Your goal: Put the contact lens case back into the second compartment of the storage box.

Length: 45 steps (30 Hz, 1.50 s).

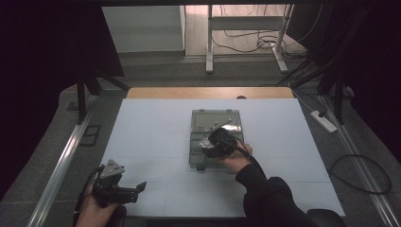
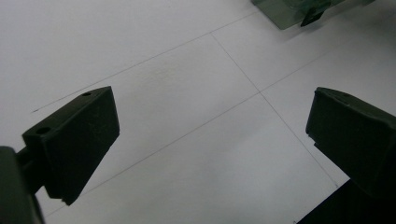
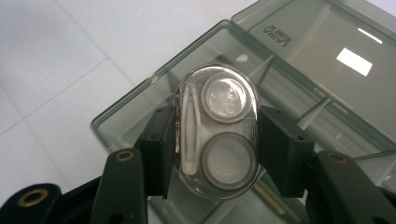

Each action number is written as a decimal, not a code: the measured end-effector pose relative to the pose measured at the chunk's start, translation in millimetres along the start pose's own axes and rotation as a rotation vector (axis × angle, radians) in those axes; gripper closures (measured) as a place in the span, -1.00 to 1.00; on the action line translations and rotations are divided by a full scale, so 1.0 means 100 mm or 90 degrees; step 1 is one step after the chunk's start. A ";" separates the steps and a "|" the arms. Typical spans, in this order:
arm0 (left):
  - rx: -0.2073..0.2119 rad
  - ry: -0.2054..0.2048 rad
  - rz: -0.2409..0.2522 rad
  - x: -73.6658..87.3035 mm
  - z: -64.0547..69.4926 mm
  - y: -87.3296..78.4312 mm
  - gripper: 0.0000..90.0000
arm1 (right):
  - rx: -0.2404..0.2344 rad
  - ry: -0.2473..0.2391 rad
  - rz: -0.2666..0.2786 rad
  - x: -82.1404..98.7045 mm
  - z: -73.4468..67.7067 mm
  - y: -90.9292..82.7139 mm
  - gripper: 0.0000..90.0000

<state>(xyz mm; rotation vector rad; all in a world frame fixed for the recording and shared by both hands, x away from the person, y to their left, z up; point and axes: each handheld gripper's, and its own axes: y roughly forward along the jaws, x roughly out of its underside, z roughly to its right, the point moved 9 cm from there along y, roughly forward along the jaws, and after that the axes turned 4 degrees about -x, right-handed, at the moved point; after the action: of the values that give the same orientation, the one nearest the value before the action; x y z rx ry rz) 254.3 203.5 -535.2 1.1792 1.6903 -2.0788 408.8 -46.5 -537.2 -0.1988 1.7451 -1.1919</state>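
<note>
A clear oval case (image 3: 217, 133) with two round wells and a white strip inside is clamped between the black pads of my right gripper (image 3: 217, 140). It hangs just above the base of an open grey-green translucent box (image 3: 140, 112), whose lid (image 3: 336, 60) lies flat beyond. In the high view the right gripper (image 1: 213, 142) sits over the box (image 1: 215, 120) at mid-table. My left gripper (image 1: 142, 187) rests near the table's front left edge, its jaws wide apart (image 2: 210, 140) over bare white surface with nothing between them.
The white table top (image 1: 151, 132) has thin pencil grid lines. A wooden strip (image 1: 208, 92) borders its far edge. Cables, a power strip (image 1: 323, 120) and desk legs (image 1: 208, 56) stand on the floor beyond.
</note>
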 end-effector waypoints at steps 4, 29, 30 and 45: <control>0.000 0.000 0.000 0.00 0.00 0.00 -0.94 | 0.018 0.022 0.000 -0.03 0.07 0.05 0.09; -0.002 -0.001 -0.002 0.00 0.00 0.00 -0.93 | 0.075 0.081 -0.005 -0.09 0.29 0.26 0.08; -0.002 -0.001 -0.002 0.00 0.00 0.00 -0.93 | 0.076 0.081 -0.006 -0.09 0.29 0.26 0.08; -0.003 -0.001 -0.003 0.00 0.00 0.01 -0.93 | 0.070 0.070 -0.005 -0.09 0.28 0.26 -0.20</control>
<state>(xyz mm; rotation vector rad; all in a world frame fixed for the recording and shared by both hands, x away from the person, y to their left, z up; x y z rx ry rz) 254.6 203.5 -535.7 1.1733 1.6975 -2.0766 444.8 -46.0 -553.0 -0.0768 1.7686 -1.3214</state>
